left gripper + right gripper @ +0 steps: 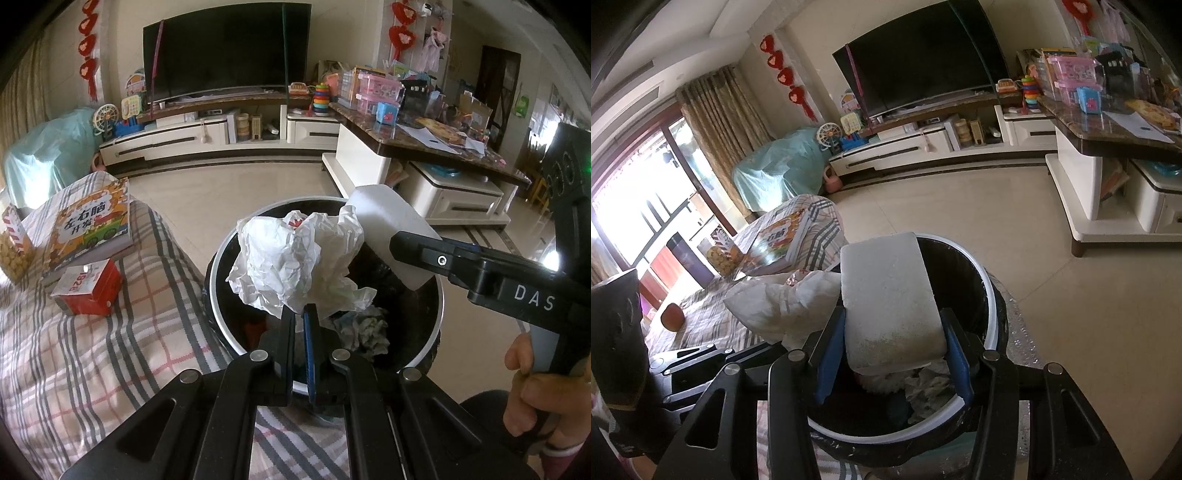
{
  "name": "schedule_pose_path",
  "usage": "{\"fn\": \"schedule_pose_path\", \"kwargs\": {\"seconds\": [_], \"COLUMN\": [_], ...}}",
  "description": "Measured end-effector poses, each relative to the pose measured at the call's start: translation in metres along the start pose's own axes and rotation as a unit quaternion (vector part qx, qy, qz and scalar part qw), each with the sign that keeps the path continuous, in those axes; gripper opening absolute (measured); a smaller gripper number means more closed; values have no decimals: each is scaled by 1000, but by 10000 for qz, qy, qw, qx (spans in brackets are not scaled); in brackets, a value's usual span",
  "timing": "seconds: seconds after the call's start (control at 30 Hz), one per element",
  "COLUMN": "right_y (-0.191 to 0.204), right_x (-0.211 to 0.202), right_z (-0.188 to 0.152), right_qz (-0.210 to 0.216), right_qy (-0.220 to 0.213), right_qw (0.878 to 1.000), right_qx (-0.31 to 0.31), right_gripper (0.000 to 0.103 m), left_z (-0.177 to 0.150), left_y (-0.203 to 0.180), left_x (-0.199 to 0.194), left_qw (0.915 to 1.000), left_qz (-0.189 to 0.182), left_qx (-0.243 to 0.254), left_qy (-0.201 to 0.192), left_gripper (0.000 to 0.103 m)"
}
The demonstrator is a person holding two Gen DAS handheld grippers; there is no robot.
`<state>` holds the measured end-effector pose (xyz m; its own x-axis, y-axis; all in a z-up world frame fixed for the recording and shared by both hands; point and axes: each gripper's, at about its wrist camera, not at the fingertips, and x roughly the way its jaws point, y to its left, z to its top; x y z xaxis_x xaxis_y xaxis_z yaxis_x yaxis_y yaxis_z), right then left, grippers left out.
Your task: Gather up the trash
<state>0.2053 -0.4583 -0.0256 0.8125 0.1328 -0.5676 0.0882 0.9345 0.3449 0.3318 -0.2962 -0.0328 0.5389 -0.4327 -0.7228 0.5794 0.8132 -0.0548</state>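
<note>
Over the bin (221,258), crumpled paper (295,258) hides its contents.

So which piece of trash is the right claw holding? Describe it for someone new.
Find the black trash bin beside the plaid-covered sofa. Above its opening, the right claw grips a white foam block. Unlike the crumpled paper beside it, it is smooth-edged and rectangular.

Crinkled white paper (291,258), rough foam block (892,299)
</note>
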Motion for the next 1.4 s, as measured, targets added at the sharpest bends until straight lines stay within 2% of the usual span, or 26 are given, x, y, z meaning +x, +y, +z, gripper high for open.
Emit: {"fn": "schedule_pose_path", "kwargs": {"seconds": [0.8,0.9,0.93,0.97,1.07,1.2,1.3,1.4], "right_y": [1,1,0,-1,-2,-4,-3,4], "right_x": [8,10,10,9,3,-8,-19,-33], "right_z": [1,2,2,3,2,-2,-5,-13], "right_qz": [-80,-84,-42,-6,-58,15,50,-26], "right_qy": [92,97,103,107,34,-50,-149,-222], "right_qw": [9999,9999,9999,9999,9999,9997,9995,9995], "right_qx": [23,43,77,109,117,250,279,201], "right_gripper": [52,56,57,61,73,83,89,90], "left_z": [7,7,6,6,1,-11,-26,-46], "left_y": [0,1,1,2,2,4,7,11], "left_x": [12,11,9,6,-3,-21,-35,-54], "left_qw": [9999,9998,9997,9996,9994,9989,9982,9967], "left_qz": [51,135,215,254,277,334,359,312], "left_qx": [-36,-92,-114,-131,-169,-245,-359,-634], "left_qy": [120,115,85,20,-98,-229,-312,-400], "left_gripper": [5,20,38,52,53,54,59,60]}}
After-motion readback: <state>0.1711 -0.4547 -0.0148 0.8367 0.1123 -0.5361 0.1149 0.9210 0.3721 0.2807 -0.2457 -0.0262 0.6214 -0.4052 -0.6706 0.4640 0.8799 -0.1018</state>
